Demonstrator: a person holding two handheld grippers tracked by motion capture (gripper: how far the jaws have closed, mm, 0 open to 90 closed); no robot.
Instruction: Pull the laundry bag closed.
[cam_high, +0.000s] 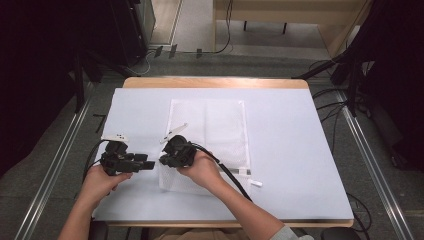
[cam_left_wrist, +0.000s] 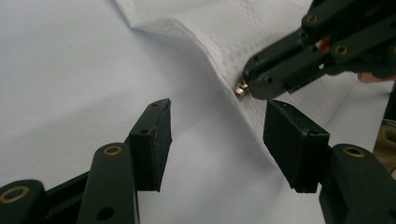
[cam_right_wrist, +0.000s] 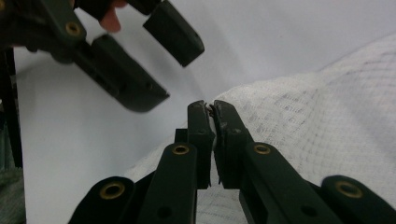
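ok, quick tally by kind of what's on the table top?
White mesh zip bag: 1
Pale sheet covering the table: 1
Small white tag: 1
Black hand-held gripper: 2, left, right
Total: 5

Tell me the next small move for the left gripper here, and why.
Probably ease the left gripper forward and close it on the mesh bag's raised edge. Its jaws stand open just short of that edge, while the right gripper is shut on the same edge close by, lifting it off the white table cover. A second grip beside the first would likely let the two pull the edge apart.
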